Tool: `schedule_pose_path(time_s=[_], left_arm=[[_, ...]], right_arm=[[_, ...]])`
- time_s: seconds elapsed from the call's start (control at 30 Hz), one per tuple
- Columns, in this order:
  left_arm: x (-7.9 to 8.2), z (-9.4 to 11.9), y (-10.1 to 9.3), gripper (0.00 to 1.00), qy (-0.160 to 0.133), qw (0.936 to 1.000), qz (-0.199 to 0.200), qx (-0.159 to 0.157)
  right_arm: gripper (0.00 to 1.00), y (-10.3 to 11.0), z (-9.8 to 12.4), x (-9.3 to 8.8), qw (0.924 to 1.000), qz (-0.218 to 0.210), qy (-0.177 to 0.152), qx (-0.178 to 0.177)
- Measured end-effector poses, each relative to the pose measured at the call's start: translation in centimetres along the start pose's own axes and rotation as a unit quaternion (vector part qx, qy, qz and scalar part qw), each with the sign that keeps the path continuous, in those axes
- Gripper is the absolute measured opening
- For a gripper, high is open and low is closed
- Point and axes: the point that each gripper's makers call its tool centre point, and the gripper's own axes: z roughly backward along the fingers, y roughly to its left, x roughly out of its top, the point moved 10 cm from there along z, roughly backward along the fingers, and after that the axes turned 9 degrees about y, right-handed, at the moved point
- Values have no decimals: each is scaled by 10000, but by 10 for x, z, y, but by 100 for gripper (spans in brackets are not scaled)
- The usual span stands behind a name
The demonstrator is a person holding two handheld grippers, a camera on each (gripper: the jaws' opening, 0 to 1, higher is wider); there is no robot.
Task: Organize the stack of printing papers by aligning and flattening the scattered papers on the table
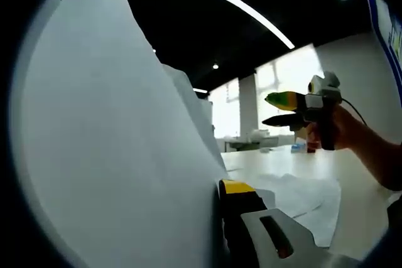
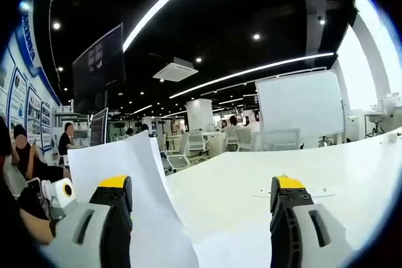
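Where the left gripper view begins, raised sheets of printing paper (image 1: 119,155) stand upright against the left gripper (image 1: 217,218); one yellow-tipped jaw shows beside the sheets, the other is hidden, so its state cannot be told. Further right, loose papers (image 1: 301,196) lie flat on the white table (image 1: 358,218), and the right gripper (image 1: 276,110) hangs above, jaws slightly parted. In the right gripper view, those jaws stand wide apart, with the sheets beside the left-hand jaw.
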Motion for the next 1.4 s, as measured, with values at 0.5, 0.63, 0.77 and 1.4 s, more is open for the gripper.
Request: schedule_pose_path(time_s=[0.5, 0.63, 0.77, 1.4], left_arm=[[1, 0, 0, 10, 2, 10000, -3, -7], [1, 0, 0, 10, 5, 10000, 1, -5], [0, 0, 0, 10, 6, 10000, -2, -7], [0, 0, 1, 10, 9, 10000, -18, 14]], right_arm=[[86, -9, 5, -4, 9998, -14, 71, -158], [86, -11, 7, -6, 9998, -25, 78, -190], [86, -13, 8, -7, 9997, -41, 90, -231], [86, -29, 18, -12, 9989, -122, 104, -452]])
